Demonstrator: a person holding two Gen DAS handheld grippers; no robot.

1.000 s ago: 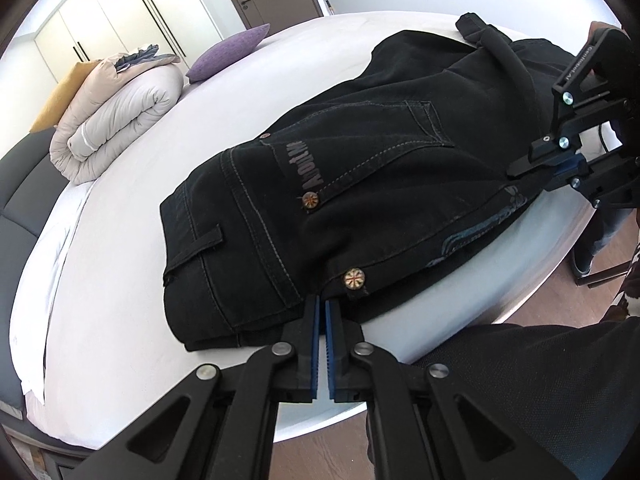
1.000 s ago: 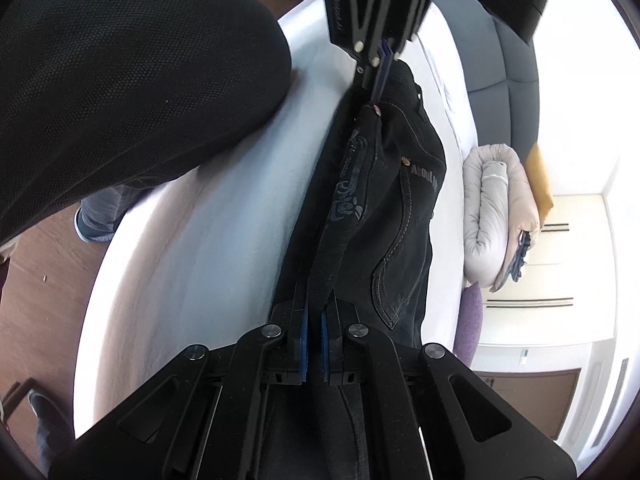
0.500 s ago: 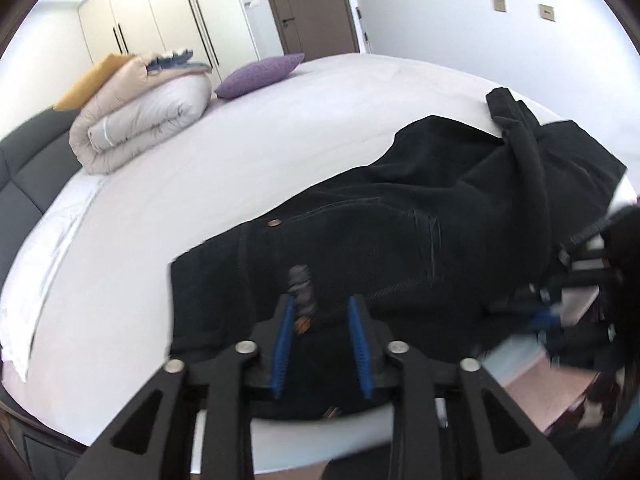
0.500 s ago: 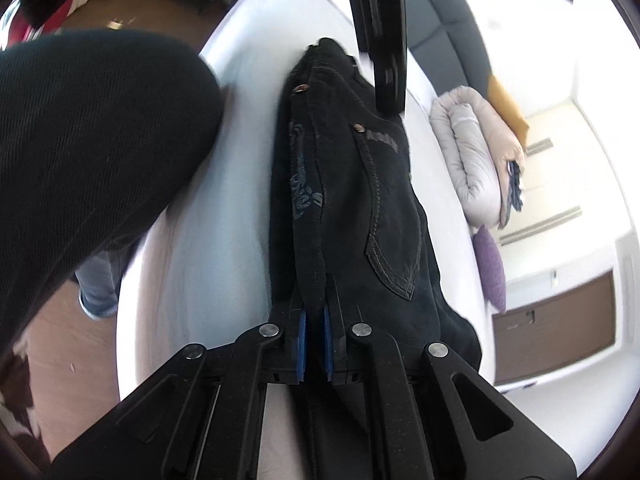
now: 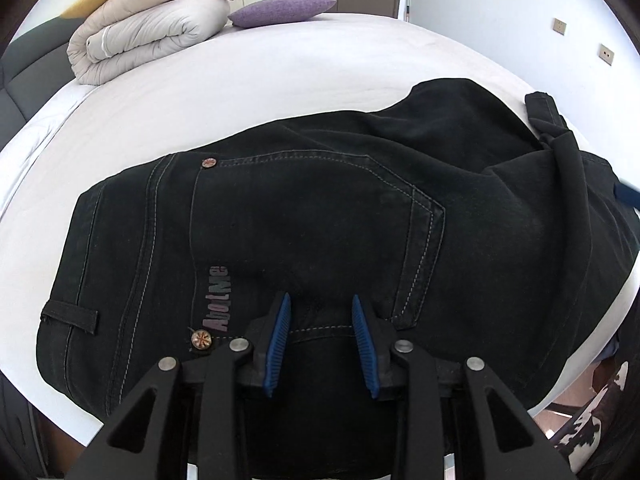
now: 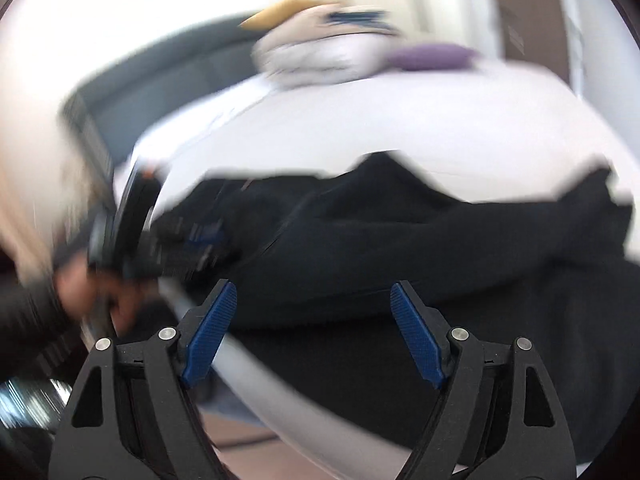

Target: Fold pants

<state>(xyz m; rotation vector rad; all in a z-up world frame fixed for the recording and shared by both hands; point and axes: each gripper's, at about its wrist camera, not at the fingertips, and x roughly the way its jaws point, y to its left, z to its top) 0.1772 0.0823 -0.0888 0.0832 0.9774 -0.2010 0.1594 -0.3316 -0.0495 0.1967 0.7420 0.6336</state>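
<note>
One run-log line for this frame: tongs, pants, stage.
left tongs: open, over pants | right tongs: just opened, empty | pants: folded on bed | stage: released

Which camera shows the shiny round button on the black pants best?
The left wrist view. There the round metal button sits sharp and close on the black denim pants, beside the grey lettering. The right wrist view is smeared with blur; it shows the pants only as a dark heap, and no button can be made out.
</note>
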